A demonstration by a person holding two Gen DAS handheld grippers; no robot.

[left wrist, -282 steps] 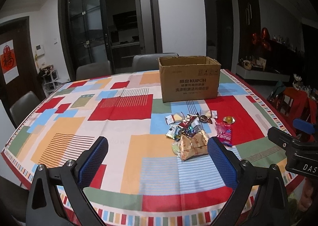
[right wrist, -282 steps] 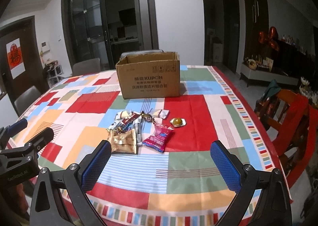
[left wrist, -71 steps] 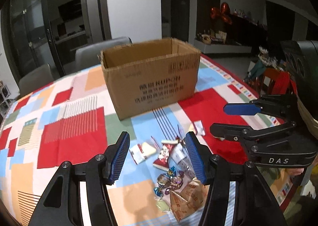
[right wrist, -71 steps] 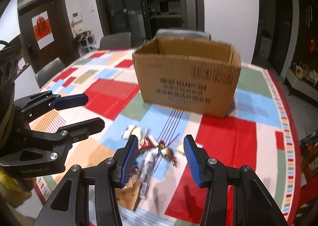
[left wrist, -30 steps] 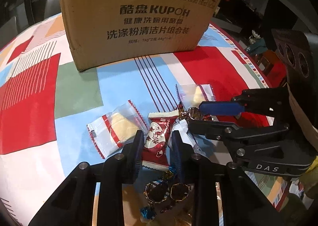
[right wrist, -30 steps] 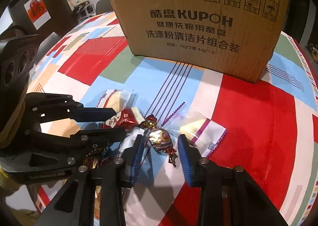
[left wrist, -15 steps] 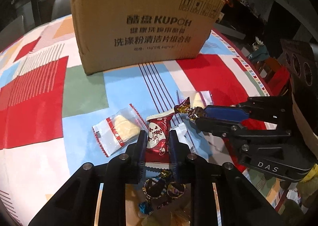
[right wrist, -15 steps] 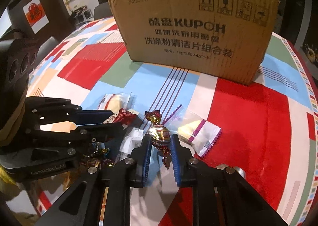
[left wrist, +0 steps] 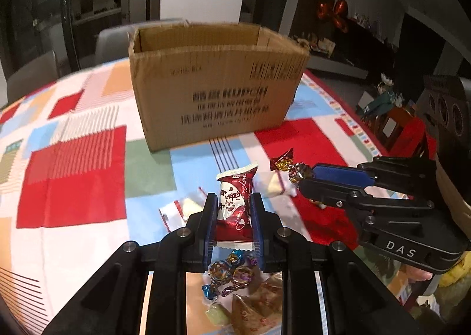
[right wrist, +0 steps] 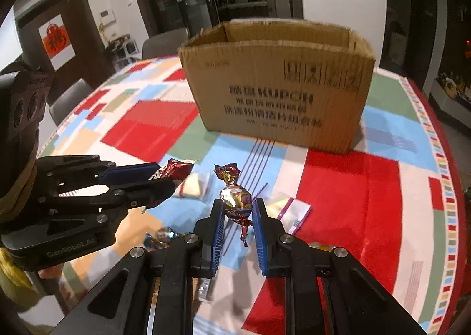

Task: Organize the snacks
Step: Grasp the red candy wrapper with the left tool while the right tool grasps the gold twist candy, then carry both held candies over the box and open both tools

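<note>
Snacks mostly lie loose on the bench (left wrist: 73,176): foil sweets (left wrist: 232,271) nearest, under the left tool (left wrist: 234,211), and pale packets (right wrist: 195,185) beyond. That tool is clenched on a red packet (left wrist: 235,202), lifted clear. The right tool (right wrist: 238,217) grips a foil candy (right wrist: 235,198), also raised. Farther back the box (left wrist: 217,81) stands open; its floor is hidden, so I cannot tell whether anything is inside. I judge the sorting barely begun, with both pieces yet to reach the box.

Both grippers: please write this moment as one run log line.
left gripper: shut on red snack packet | right gripper: shut on foil candy | cardboard box: open, behind
</note>
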